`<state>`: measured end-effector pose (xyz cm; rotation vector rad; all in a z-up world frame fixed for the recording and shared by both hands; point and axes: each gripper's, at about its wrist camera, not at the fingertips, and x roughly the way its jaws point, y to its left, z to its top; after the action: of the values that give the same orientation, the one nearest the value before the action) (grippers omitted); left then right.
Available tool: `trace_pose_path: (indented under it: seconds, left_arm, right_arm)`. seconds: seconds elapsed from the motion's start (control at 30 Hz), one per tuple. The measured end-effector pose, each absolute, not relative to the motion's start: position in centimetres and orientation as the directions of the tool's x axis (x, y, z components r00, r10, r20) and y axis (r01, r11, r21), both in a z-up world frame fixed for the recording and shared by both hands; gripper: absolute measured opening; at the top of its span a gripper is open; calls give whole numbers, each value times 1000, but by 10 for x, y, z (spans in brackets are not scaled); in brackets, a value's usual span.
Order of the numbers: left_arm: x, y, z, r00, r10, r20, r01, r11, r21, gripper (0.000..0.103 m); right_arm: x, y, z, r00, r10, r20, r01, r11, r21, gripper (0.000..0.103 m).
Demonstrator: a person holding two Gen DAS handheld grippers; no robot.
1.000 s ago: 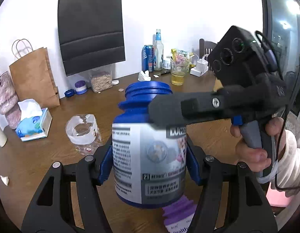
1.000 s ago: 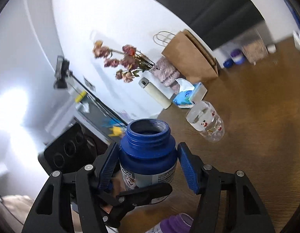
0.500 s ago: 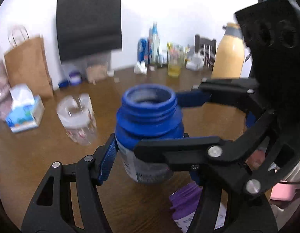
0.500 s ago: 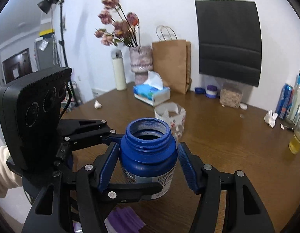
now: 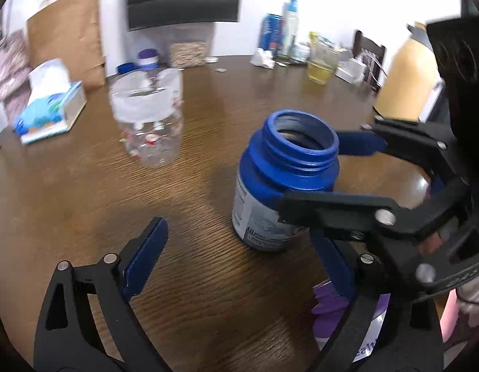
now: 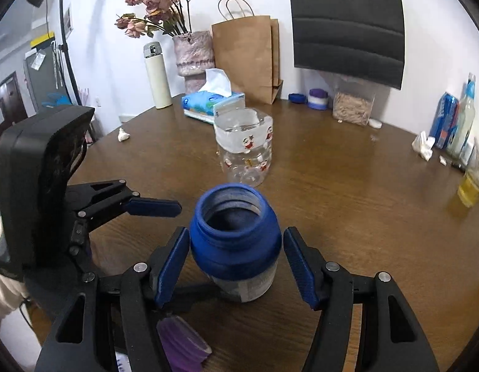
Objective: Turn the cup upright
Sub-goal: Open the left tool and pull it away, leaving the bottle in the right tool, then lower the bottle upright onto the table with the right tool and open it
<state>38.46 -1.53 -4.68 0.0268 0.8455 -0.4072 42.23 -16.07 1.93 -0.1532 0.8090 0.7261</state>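
Note:
A blue jar [image 6: 236,241] [image 5: 286,179] stands upright on the wooden table [image 6: 348,217], mouth open and facing up. My right gripper [image 6: 236,248] [image 5: 310,173] is shut on the jar's shoulder, with a blue pad pressed close against each side. My left gripper [image 5: 239,260] is open and holds nothing. It sits low over the table to the jar's left, and one of its fingers [image 6: 152,207] shows in the right wrist view. A clear plastic cup [image 6: 244,152] [image 5: 148,117] printed with small figures stands beyond the jar.
A purple lid [image 6: 183,344] lies near the table's front edge under the grippers. A tissue box [image 6: 211,105], paper bag [image 6: 245,59], vase [image 6: 193,52] and white flask [image 6: 157,74] line the back. Bottles and a glass of yellow liquid [image 6: 472,186] crowd the right.
The left gripper, which held the jar's body in the air, has let go, opened and pulled off to the left. The jar now stands on the table with the right gripper around it.

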Motion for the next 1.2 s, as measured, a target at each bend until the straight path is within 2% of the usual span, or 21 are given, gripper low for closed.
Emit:
trace_pose_path:
  seconds: [0.07, 0.23, 0.53, 0.67, 0.97, 1.1, 1.2]
  left_arm:
    - [379, -10, -44, 602, -334, -725, 343, 928, -143, 93]
    - [353, 6, -28, 667, -279, -691, 290, 951, -104, 97]
    - [290, 43, 14, 763, -30, -646, 9, 999, -35, 103]
    - [263, 48, 23, 774, -24, -632, -29, 997, -74, 103]
    - [200, 40, 42, 824, 80, -561, -120, 992, -34, 103]
    - [161, 21, 46, 868, 117, -483, -93, 993, 73, 103]
    - [132, 9, 45, 880, 112, -462, -80, 993, 88, 103]
  right_arm:
    - [421, -163, 21, 449, 548, -706, -642, 747, 172, 78]
    - [407, -179, 36, 465, 563, -683, -621, 757, 202, 78]
    - [373, -234, 67, 572, 453, -684, -479, 861, 170, 78]
    - [358, -246, 76, 594, 434, -678, -446, 878, 172, 78]
    - [309, -250, 83, 624, 426, -655, -448, 882, 147, 78]
    - [264, -255, 90, 650, 422, -632, -479, 873, 91, 78]
    - [231, -258, 92, 675, 406, -616, -486, 873, 43, 78]
